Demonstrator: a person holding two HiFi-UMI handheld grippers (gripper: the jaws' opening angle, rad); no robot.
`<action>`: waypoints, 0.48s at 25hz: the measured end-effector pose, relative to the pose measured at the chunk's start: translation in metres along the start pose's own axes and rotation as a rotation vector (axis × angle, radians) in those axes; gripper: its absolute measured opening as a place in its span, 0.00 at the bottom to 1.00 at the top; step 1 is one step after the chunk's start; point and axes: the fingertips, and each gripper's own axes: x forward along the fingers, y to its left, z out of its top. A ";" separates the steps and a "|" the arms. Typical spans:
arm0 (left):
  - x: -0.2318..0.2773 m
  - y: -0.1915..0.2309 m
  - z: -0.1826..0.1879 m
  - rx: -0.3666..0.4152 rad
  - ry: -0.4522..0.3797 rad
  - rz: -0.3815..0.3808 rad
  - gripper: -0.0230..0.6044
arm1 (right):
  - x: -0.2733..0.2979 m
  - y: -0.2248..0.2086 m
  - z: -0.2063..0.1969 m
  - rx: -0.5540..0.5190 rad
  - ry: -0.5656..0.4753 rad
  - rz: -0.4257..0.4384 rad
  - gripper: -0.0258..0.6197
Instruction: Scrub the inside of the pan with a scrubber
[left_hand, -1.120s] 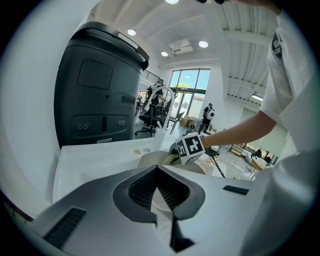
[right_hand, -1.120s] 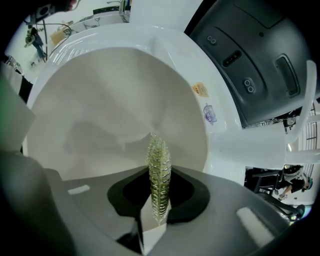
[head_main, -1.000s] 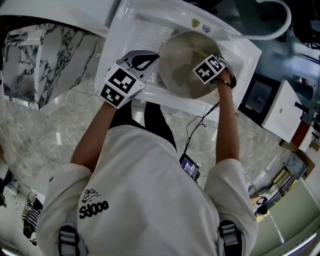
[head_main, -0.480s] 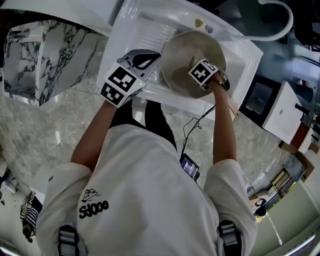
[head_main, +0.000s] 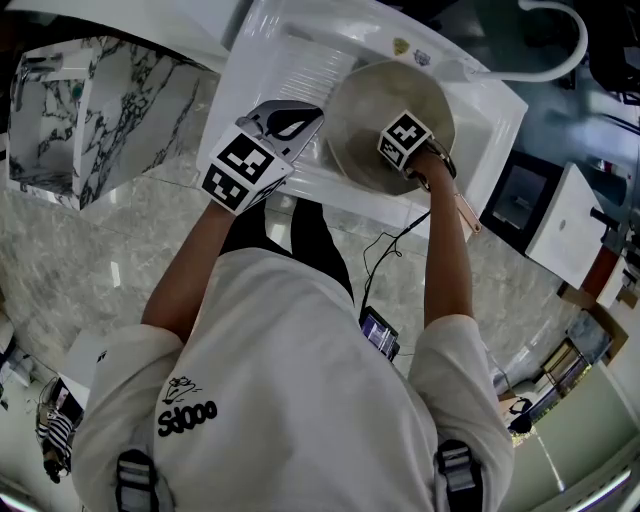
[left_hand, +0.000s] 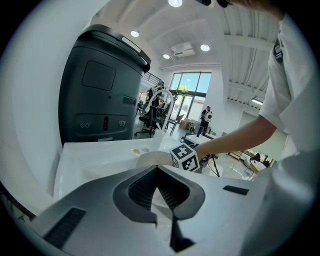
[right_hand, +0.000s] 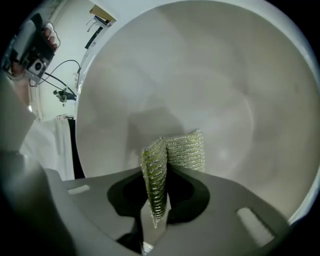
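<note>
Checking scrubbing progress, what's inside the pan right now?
Only the folded green scrubber, shut in the right tongs, shows inside the pan. The patch beneath the scrubber is covered.

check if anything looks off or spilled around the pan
Nothing stands out. The pan sits in the white sink, its inside plain and unmarked. The right gripper is shut on a folded scrubber inside the pan. No spill or damage shows.

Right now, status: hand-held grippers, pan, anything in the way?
Right hand-held gripper shut on green mesh scrubber, inside round grey pan. Left hand-held gripper shut, beside pan. Nothing blocking.
</note>
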 end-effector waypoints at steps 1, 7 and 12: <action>-0.001 0.000 0.000 0.000 0.001 0.000 0.03 | 0.002 0.008 0.002 -0.007 0.006 0.043 0.15; -0.007 0.001 -0.004 -0.008 0.003 0.006 0.03 | 0.004 0.050 0.029 -0.018 -0.056 0.272 0.15; -0.010 0.003 -0.008 -0.013 0.006 0.011 0.03 | -0.005 0.073 0.067 -0.037 -0.158 0.378 0.15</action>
